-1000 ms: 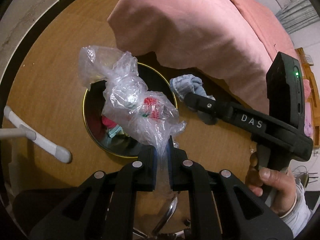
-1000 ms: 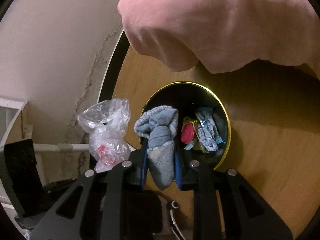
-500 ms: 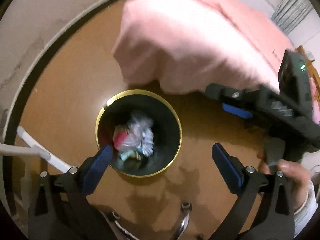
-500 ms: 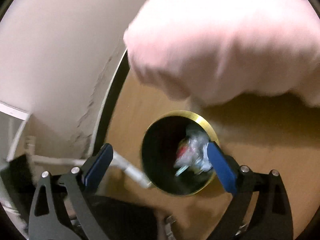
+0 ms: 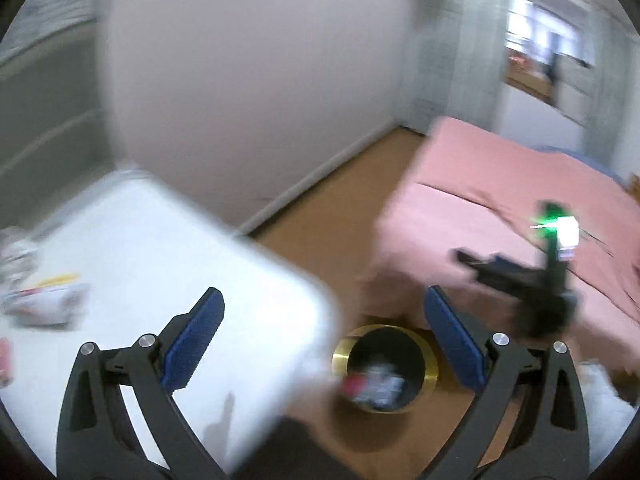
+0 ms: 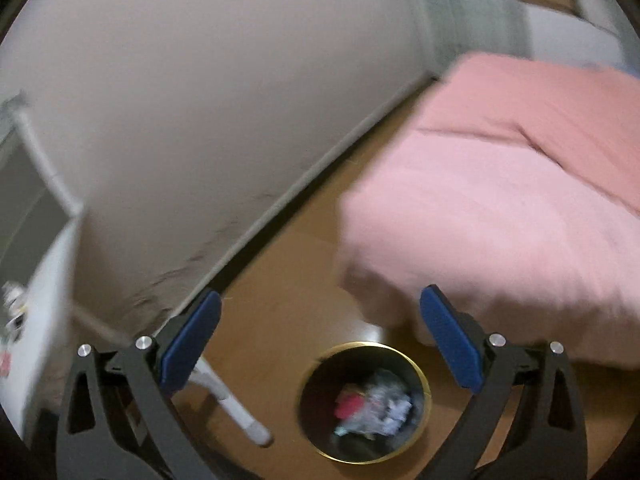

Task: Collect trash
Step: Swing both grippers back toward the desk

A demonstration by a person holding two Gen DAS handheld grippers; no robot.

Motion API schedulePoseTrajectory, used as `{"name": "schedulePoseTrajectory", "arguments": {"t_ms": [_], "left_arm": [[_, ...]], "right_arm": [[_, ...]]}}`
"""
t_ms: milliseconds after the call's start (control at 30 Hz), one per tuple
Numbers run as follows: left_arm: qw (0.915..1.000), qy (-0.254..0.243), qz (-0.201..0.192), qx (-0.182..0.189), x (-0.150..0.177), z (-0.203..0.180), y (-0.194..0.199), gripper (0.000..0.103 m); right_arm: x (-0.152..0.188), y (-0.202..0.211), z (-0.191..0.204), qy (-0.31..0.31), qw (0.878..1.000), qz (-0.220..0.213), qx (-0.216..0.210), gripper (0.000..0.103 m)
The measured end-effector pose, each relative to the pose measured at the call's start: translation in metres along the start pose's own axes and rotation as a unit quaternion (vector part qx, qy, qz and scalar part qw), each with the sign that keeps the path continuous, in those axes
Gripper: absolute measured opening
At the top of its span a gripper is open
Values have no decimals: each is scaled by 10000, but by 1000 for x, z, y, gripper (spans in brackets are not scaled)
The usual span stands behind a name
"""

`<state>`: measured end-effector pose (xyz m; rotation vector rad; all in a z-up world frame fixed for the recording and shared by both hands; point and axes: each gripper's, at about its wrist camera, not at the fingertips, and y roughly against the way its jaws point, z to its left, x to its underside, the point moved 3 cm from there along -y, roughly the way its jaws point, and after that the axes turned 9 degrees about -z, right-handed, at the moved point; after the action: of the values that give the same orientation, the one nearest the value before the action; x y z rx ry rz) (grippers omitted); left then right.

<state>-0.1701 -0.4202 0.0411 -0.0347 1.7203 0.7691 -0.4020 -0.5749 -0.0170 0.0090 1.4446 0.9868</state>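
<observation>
With both the left tool (image 5: 324, 336) and right tool (image 6: 320, 334) spread wide and empty, the dropped trash (image 6: 376, 404) lies in the bin (image 6: 424, 376), while remaining wrappers (image 5: 44, 300) on the bench (image 5: 160, 240) look light and crinkly, so pinch a bunched fold.

Pink bed (image 6: 500, 184) near white table (image 5: 160, 264)
</observation>
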Motion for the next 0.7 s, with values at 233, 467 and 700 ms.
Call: {"name": "schedulePoseTrajectory", "arguments": {"t_ms": [233,467,700], "left_arm": [[9708,1033,-96,-2163,28,171,80,97],[9332,2089,489,-2884,72,275,111,97],[9298,1854,1034,-3006,86,306,76,97]], "right_arm": [[-16,13,168,1066,9802,-110,-1664,96],[35,-6,358,2628,8969,1030,-3404,96],[63,-18,440,3446,8392,1433,-3955,96]]}}
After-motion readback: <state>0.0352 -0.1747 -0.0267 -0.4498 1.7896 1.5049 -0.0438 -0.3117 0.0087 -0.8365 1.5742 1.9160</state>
